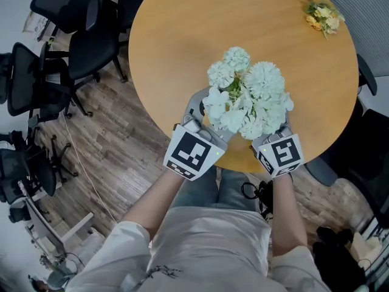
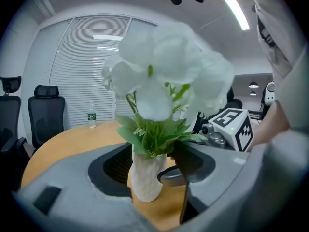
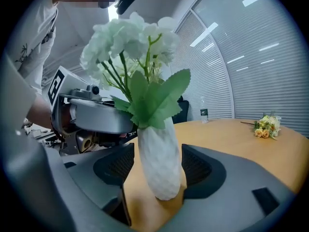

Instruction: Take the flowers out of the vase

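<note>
**A:** What is the room like, and the surface?

**B:** It's an office with a wood-plank floor (image 1: 115, 145) and window blinds (image 2: 91, 57) along the wall. A round wooden table (image 1: 182, 47) fills the head view from 11 to 2 o'clock. Black office chairs (image 1: 64, 8) stand off its left side, from 9 to 11 o'clock.

**A:** Count things for me.

**B:** There are at least three chairs on that side. There is one person, seated at the table's 6 o'clock edge. One bunch of white flowers (image 1: 246, 99) stands upright in one white vase (image 3: 161, 163), on the table close to that same edge. The blooms hide the vase from above. One small yellow bouquet (image 1: 324, 17) lies at the table's 1 o'clock, well apart from the vase. One water bottle (image 2: 91, 114) stands at the far rim. There are two grippers.

**A:** And the grippers?

**B:** Both have their jaws spread wide. The left gripper (image 2: 154, 173) comes at the vase from 7 o'clock and the right gripper (image 3: 159, 173) from 5 o'clock. Each has the vase's body standing between its jaws. In the right gripper view there is a gap on both sides of the vase. In the left gripper view the vase sits nearer the left jaw, and no pad presses on it. Neither gripper holds anything. The green leaves (image 3: 154, 100) spill over the vase's mouth above the jaws.
</note>
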Demonstrator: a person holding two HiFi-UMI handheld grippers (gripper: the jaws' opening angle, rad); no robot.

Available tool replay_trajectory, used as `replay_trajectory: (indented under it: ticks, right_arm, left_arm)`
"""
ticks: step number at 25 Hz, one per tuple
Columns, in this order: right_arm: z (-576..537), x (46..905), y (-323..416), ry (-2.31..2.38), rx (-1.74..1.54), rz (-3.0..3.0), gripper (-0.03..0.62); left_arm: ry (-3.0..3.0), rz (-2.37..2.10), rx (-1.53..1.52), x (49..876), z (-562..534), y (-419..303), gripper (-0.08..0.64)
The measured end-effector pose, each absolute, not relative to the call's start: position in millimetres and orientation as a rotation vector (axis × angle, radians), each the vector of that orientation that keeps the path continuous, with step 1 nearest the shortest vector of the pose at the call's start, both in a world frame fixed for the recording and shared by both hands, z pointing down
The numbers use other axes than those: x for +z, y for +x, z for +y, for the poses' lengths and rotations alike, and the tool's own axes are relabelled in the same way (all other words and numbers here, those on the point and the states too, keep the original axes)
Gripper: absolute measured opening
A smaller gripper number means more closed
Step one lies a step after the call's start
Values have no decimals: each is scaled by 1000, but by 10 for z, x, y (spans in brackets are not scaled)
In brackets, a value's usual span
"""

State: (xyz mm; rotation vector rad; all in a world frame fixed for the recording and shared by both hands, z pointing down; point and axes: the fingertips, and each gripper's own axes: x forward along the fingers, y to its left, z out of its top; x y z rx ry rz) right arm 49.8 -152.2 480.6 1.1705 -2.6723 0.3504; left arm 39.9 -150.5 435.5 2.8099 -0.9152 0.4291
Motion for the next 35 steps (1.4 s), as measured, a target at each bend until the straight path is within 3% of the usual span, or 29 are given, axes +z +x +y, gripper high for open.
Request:
replay_trajectory:
  ticks: [20, 24, 32, 35]
  right_arm:
    - [-1747, 4956, 378, 1238, 237, -2645, 288]
    - [-1742, 4955, 364, 1237, 230, -2648, 288]
    - [-1747, 4948, 359, 1259, 239, -2642, 288]
    - [-1751, 4934, 368, 1274, 248, -2632, 288]
  left_arm:
    - [2795, -905, 399, 4363, -1598, 402, 253]
    - [2808, -959, 388, 4357, -1620, 345, 193]
    - [2831, -947, 400, 4362, -1635, 349, 184]
    - [2812, -974, 382, 4352, -1653, 323, 148]
